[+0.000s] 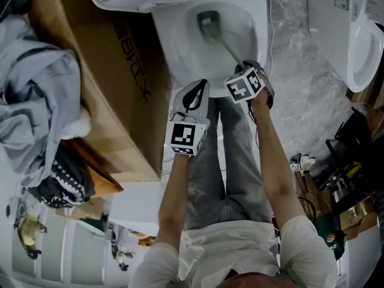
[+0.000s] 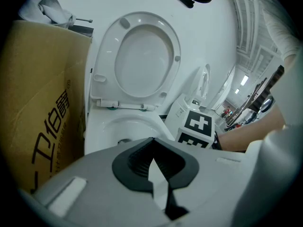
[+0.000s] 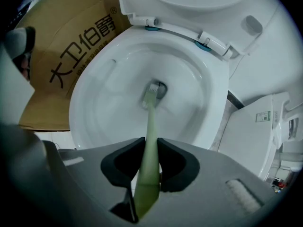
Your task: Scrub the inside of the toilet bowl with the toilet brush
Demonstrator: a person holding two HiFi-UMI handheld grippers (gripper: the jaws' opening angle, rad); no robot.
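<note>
The white toilet bowl (image 1: 180,53) (image 3: 94,98) (image 2: 118,126) stands with its seat and lid (image 2: 142,60) raised. A pale green toilet brush (image 3: 150,126) (image 1: 225,44) reaches into the bowl, its head (image 3: 152,92) (image 1: 208,23) down at the drain. My right gripper (image 3: 150,162) (image 1: 252,71) is shut on the brush handle, held just above the bowl's front rim. My left gripper (image 2: 152,167) (image 1: 193,95) hovers beside it at the front rim, jaws closed together with nothing between them.
A large cardboard box (image 1: 102,83) (image 3: 71,56) stands tight against the bowl's left side. Another white toilet (image 1: 360,41) (image 3: 265,126) sits to the right on the marble floor (image 1: 300,71). Grey cloth (image 1: 36,101) lies on the box. Clutter and cables (image 1: 336,185) line the right.
</note>
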